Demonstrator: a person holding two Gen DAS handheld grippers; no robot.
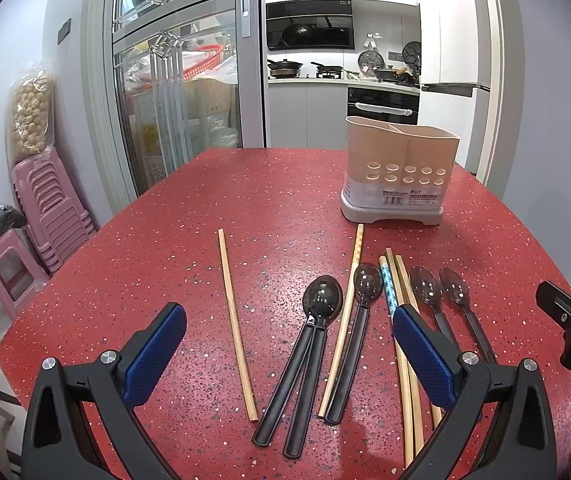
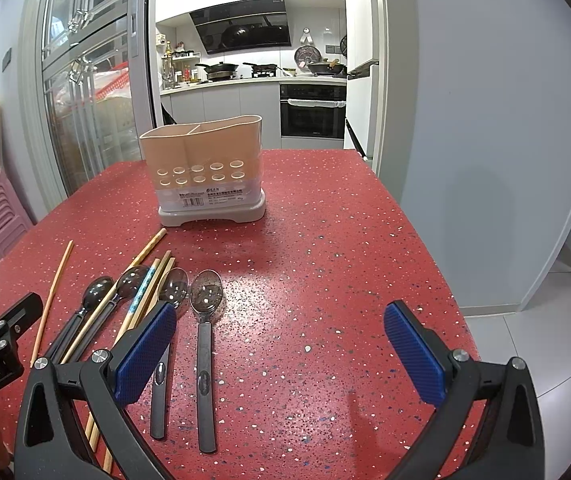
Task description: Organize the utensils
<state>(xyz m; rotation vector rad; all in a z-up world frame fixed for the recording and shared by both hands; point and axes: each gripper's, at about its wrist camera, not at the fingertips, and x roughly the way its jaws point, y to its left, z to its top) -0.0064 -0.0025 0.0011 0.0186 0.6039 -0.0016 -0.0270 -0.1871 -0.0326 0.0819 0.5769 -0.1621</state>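
Observation:
Several black plastic spoons and wooden chopsticks lie on the red speckled table [image 1: 269, 208]. A beige utensil holder [image 1: 399, 170] [image 2: 205, 168] with two compartments stands farther back, nothing showing in it. My left gripper [image 1: 289, 340] hovers open above two stacked spoons [image 1: 309, 344]; a lone chopstick [image 1: 235, 320] lies to their left and a bundle of chopsticks [image 1: 399, 292] to the right. My right gripper [image 2: 281, 336] is open over the table, just right of the rightmost spoon [image 2: 205, 340]. The right gripper's body [image 1: 569, 328] shows at the left wrist view's edge.
Stacked pink stools [image 1: 45, 208] stand left of the table beside a glass cabinet [image 1: 173, 80]. A grey wall [image 2: 493, 140] runs along the table's right side. Behind the table a doorway opens onto a kitchen with an oven [image 2: 312, 112].

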